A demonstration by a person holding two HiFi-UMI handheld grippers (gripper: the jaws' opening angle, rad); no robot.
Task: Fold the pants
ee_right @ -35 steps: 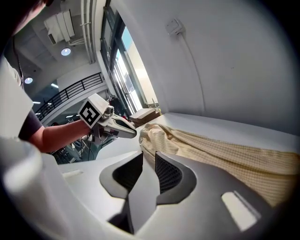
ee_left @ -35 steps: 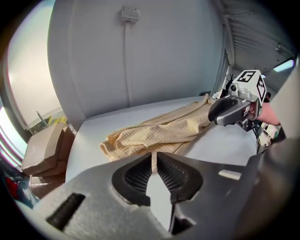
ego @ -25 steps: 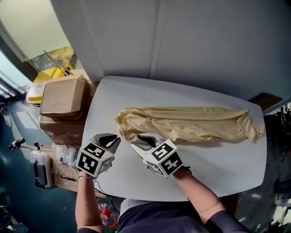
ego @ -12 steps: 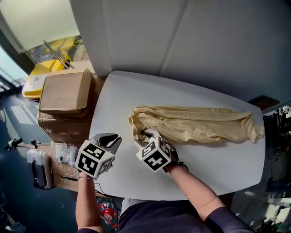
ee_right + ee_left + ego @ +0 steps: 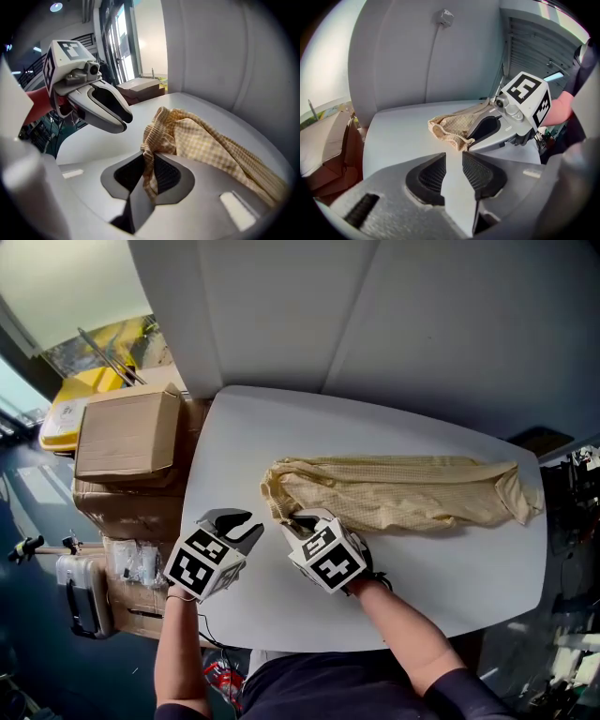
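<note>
Yellow checked pants lie stretched left to right across the white table, waistband end at the left. My right gripper sits at that end's near corner; its jaws have just been closing and are now shut on a bunched fold of the waistband, which runs between the pads. My left gripper hovers just left of it over bare table, its jaws having just been opening, with nothing between the pads. In the left gripper view the pants lie beyond the jaws, beside the right gripper.
Cardboard boxes stand stacked off the table's left edge, with a yellow object behind them. A grey panelled wall runs along the table's far side. A dark case stands on the floor at the lower left.
My right gripper dropped onto the waistband's near corner and closed on the cloth. My left gripper edged closer to it and its jaws parted. The waistband end bunched up slightly.
</note>
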